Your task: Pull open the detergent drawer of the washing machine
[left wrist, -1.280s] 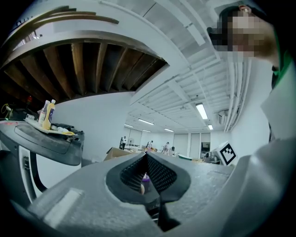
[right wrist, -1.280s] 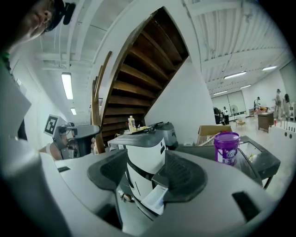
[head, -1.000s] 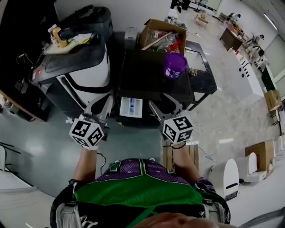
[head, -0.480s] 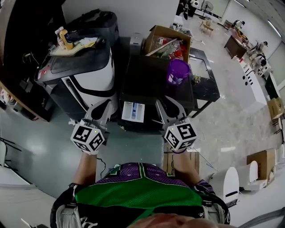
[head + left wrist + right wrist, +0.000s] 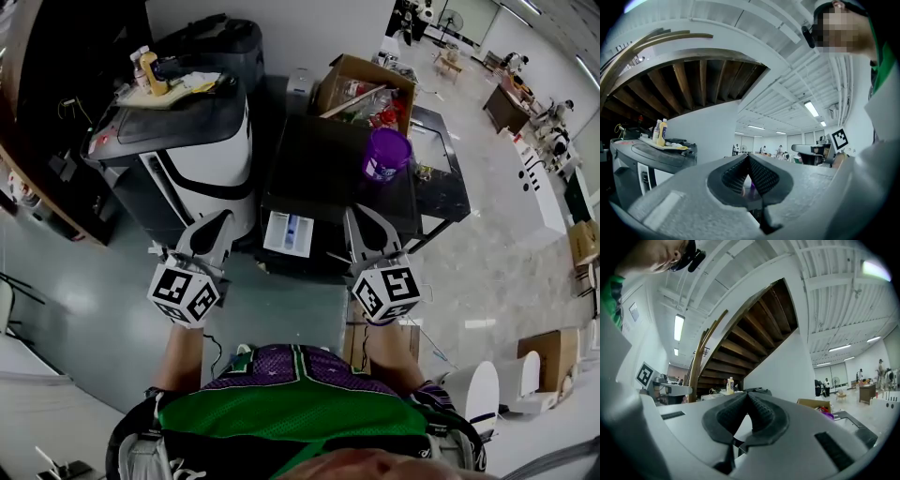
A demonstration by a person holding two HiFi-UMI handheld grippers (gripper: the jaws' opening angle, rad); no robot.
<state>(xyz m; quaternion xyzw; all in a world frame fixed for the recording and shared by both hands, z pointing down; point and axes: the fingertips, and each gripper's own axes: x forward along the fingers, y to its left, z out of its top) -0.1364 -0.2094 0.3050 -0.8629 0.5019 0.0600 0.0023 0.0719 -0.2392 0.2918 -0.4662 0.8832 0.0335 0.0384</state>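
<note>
Two handheld grippers showed in the head view, each carrying one cube with square black-and-white markers. The left gripper [image 5: 222,220] had its jaws pressed together, the ribbed pads meeting at the tips with nothing between them. The right gripper [image 5: 355,215] had just been closing its jaws, and they too met on nothing. One detergent drawer [image 5: 289,232] stood pulled out from the upper left front of the black washing machine [image 5: 319,159]. It was white inside with a blue insert, and it lay between the two grippers, apart from both. On the machine's top, towards its right rear corner, stood one purple tub [image 5: 386,155] with a white label whose print was too small to read. Behind the machine sat one open cardboard box [image 5: 364,86] filled with mixed items. Just beside the machine's left side stood one white-and-black appliance [image 5: 202,155] with a tray [image 5: 192,86] on its lid. The tray held two bottles [image 5: 148,68], one yellowish and one pale, and their labels could not be read. The only clear markings anywhere were the square patterns on the left cube [image 5: 183,292] and the right cube [image 5: 386,292], which carried no letters. The person's two forearms reached forward from a green and purple shirt [image 5: 291,398] at the bottom of the head view.
</note>
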